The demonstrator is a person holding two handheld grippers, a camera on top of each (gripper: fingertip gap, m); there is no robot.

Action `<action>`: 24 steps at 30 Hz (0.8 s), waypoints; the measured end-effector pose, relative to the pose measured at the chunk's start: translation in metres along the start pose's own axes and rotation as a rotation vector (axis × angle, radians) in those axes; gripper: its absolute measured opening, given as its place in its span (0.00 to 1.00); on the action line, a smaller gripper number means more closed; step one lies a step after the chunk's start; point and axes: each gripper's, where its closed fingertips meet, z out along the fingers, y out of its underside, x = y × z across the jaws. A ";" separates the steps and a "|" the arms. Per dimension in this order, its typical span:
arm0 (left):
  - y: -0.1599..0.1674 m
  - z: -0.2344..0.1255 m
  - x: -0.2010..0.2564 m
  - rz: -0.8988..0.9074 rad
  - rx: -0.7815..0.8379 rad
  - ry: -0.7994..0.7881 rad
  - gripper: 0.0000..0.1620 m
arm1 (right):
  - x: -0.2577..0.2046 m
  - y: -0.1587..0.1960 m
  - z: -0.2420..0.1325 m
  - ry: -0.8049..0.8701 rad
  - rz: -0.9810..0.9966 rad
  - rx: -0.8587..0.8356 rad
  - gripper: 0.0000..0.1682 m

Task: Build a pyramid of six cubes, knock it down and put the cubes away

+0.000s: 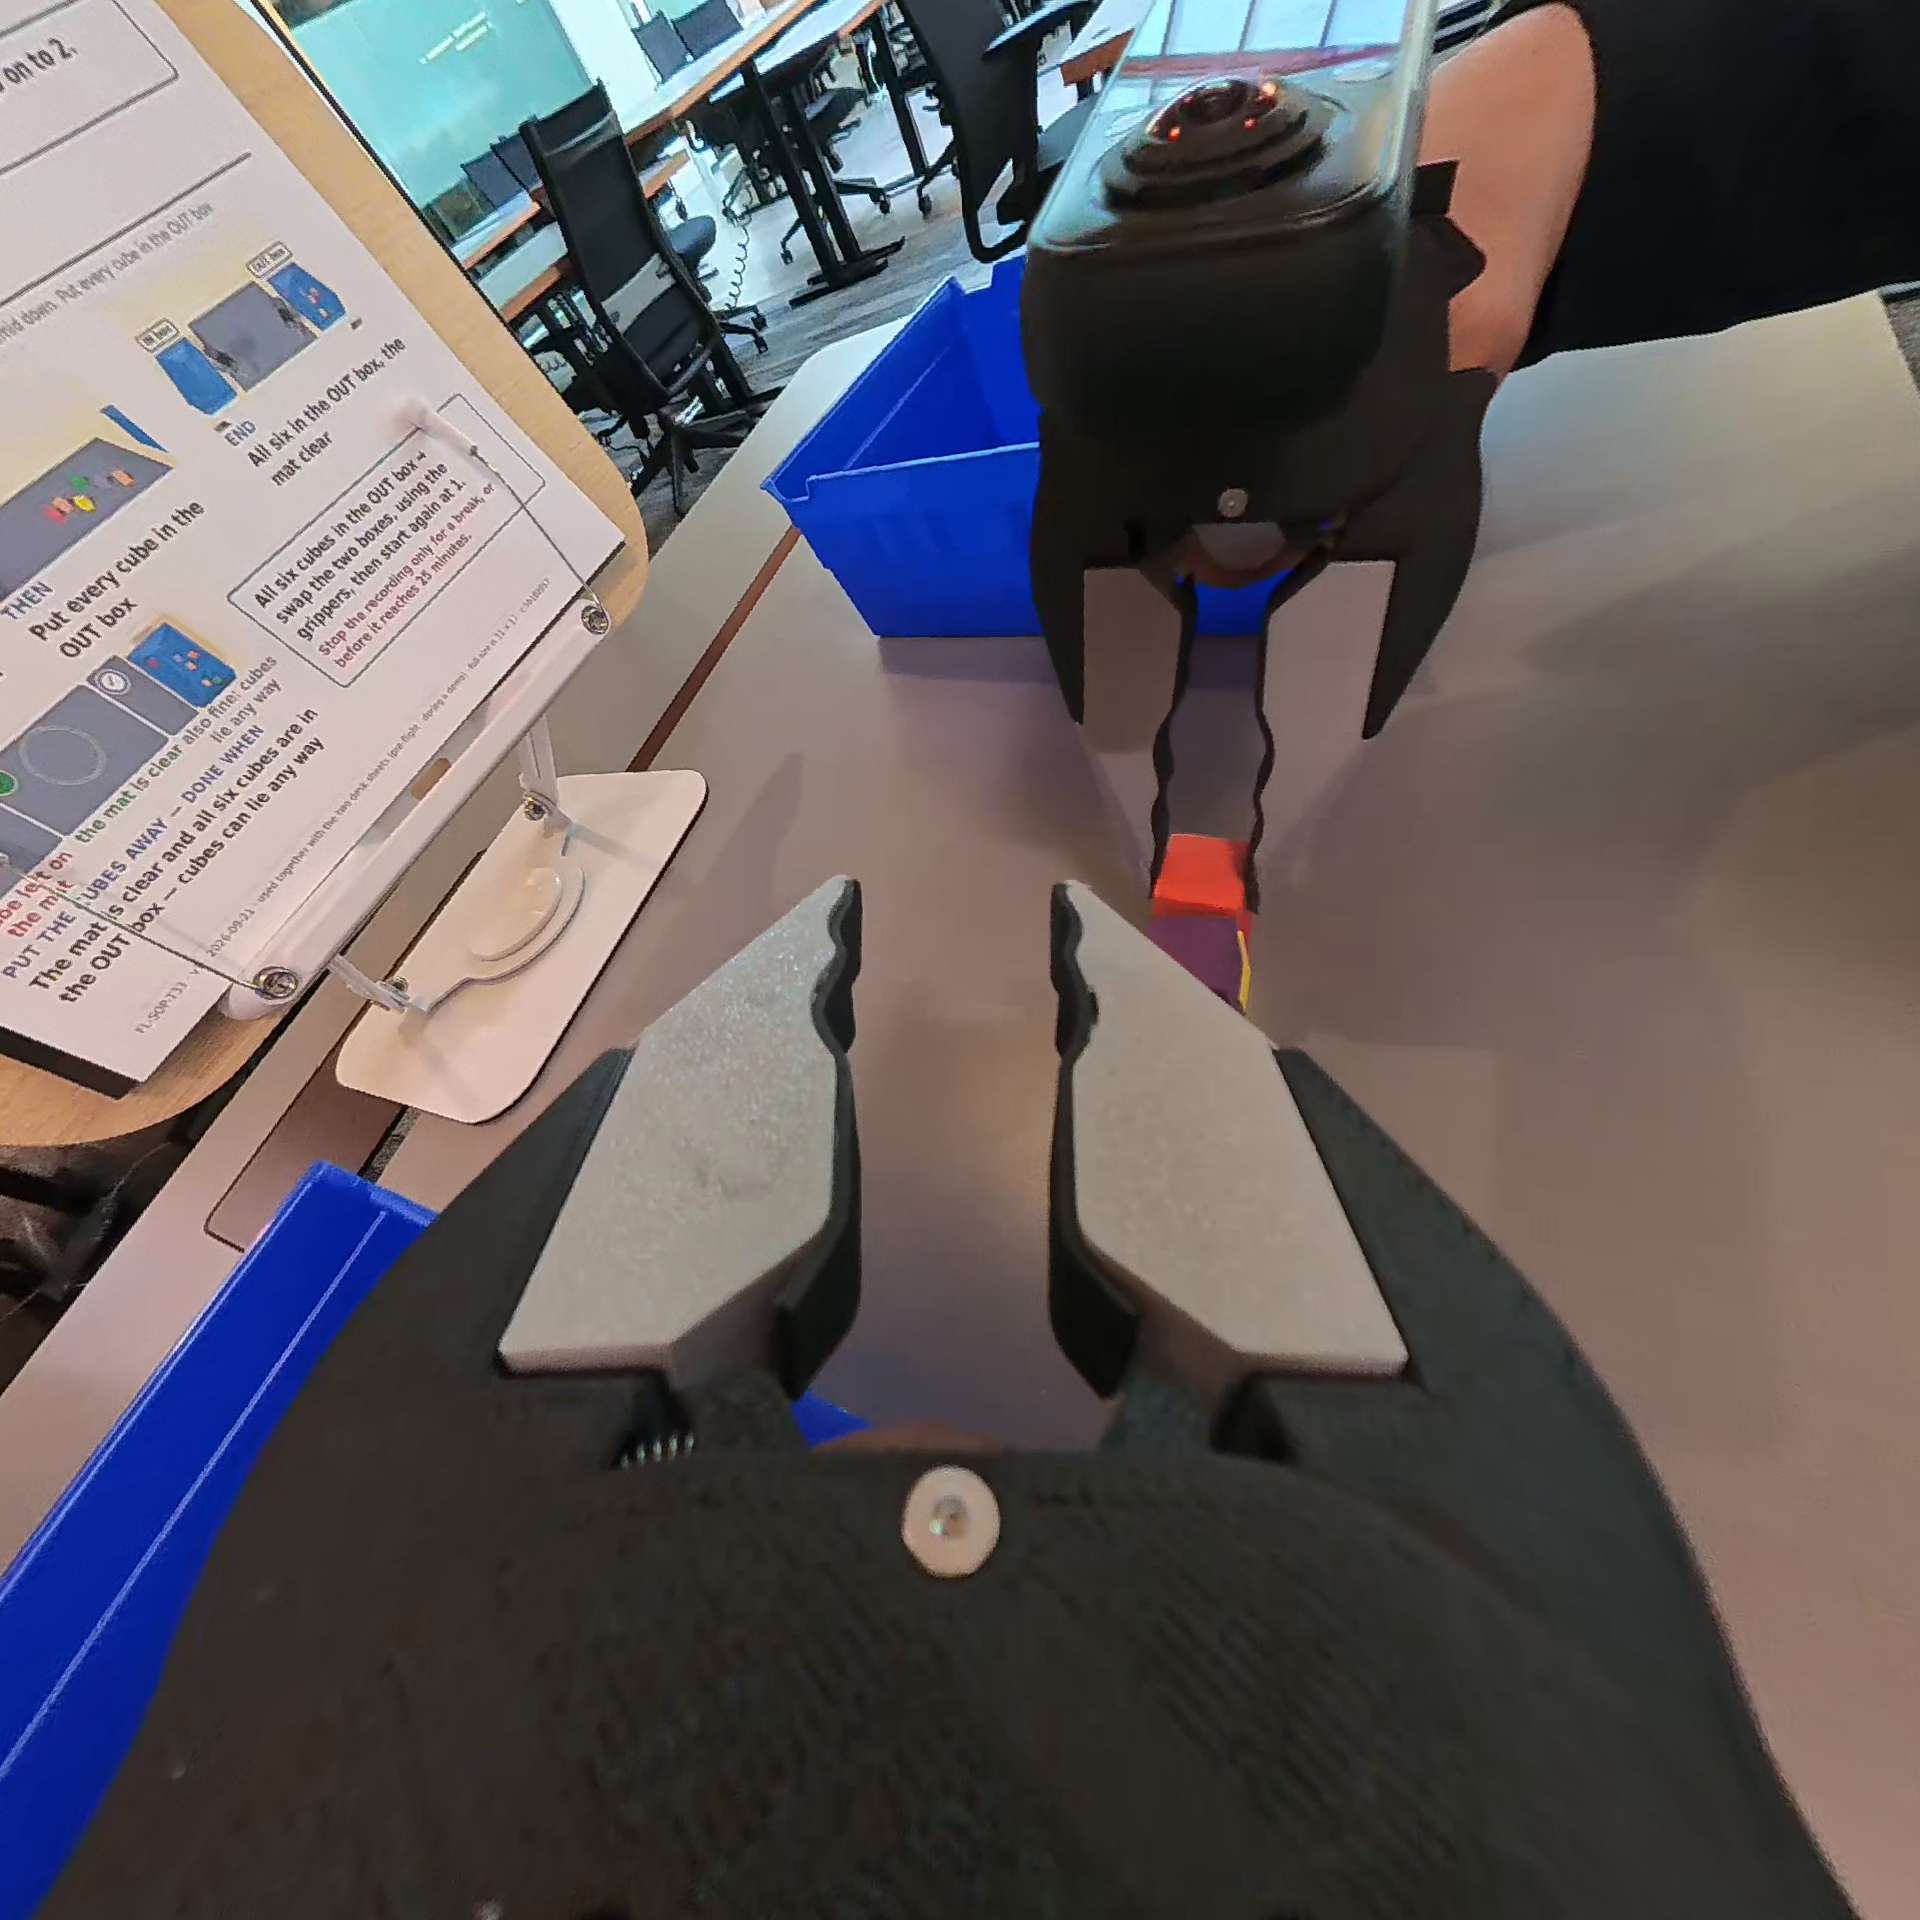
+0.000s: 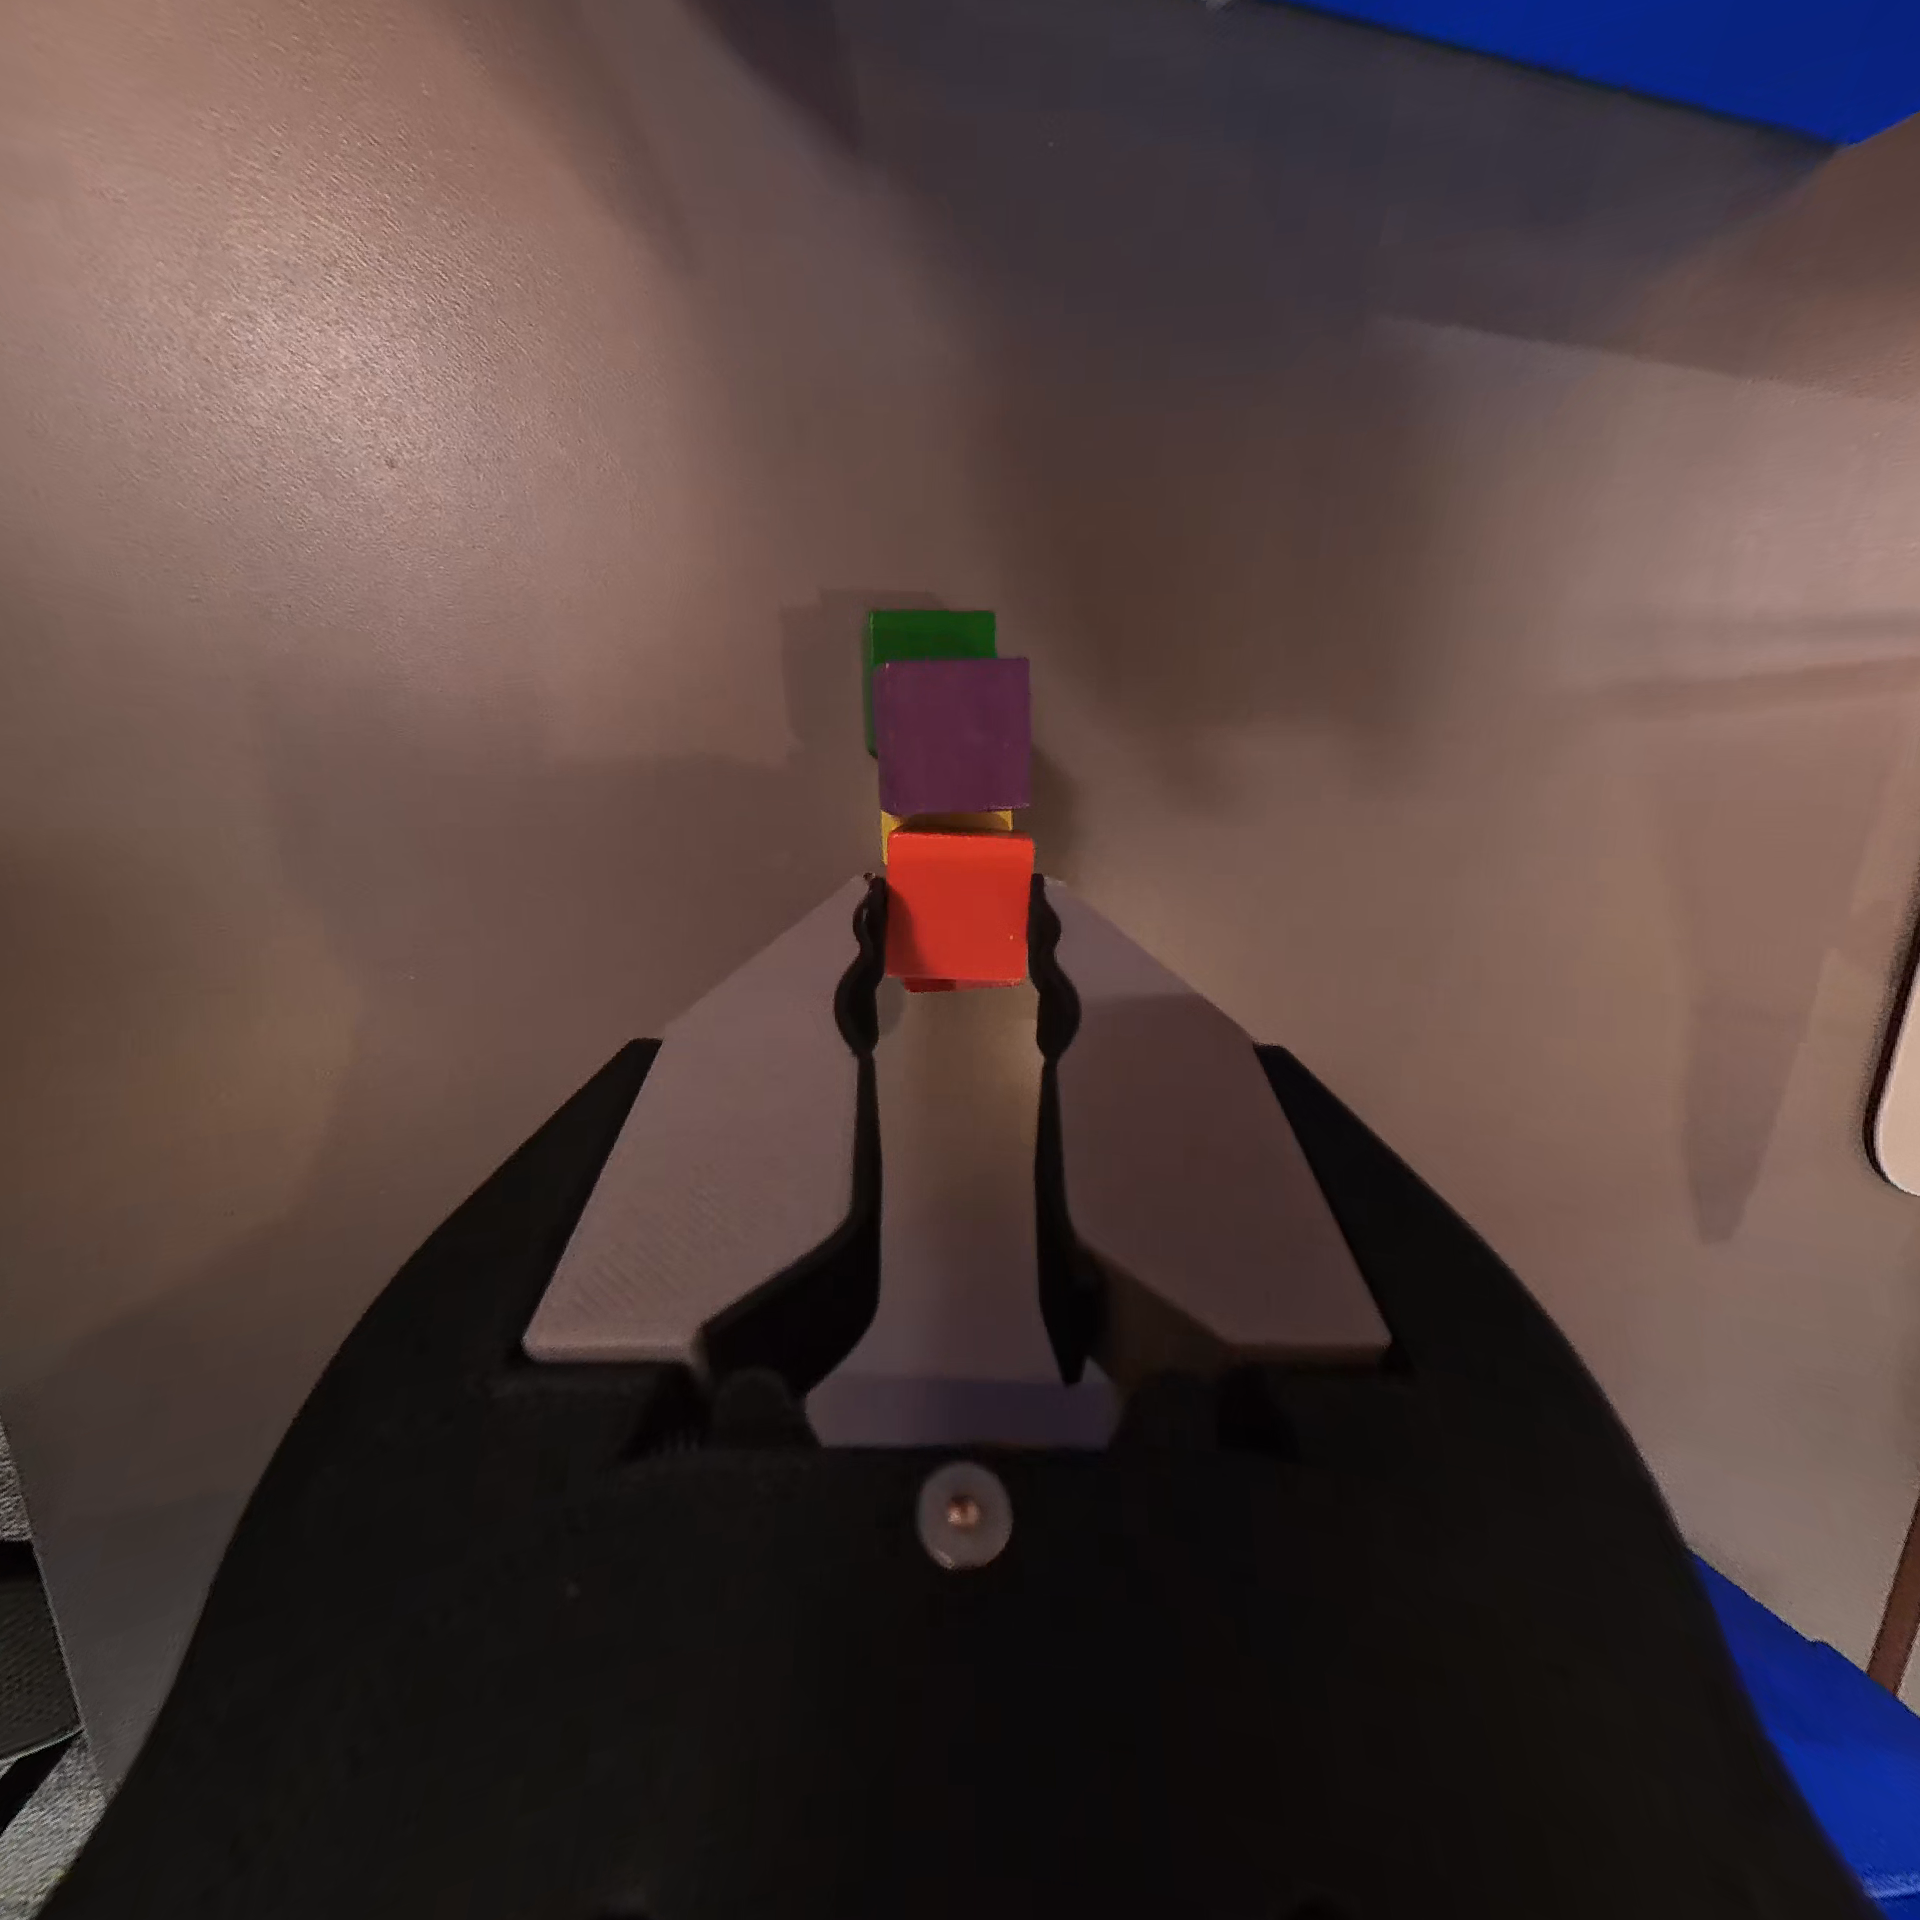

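Grey counter (image 1: pixel 1558 935), office chairs (image 1: pixel 623 270) beyond. Right tool (image 2: pixel 956 914) clamps orange cube (image 2: pixel 958 914) over purple cube (image 2: pixel 954 732), green cube (image 2: pixel 925 636) behind. Left tool (image 1: pixel 956 935) wide, empty; blue bin (image 1: pixel 914 499) far.

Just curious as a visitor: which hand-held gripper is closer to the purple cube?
Right. The right hand-held gripper holds the orange cube right beside the purple cube; the left hand-held gripper hangs open, farther back.

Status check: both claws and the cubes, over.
Right claw shut on orange cube, at the stack. Left claw open, empty, clear of it. Purple cube, green cube beyond. Nothing in the way.
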 end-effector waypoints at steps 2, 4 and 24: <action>0.000 0.001 0.001 0.000 -0.004 0.003 0.22 | 0.000 -0.001 0.000 -0.003 -0.003 0.000 0.15; 0.001 0.001 0.001 -0.001 -0.008 0.004 0.22 | 0.002 -0.001 0.001 0.004 -0.001 -0.001 0.15; 0.007 0.002 0.000 -0.033 -0.042 0.018 0.21 | 0.010 -0.006 -0.024 0.056 0.072 0.133 0.19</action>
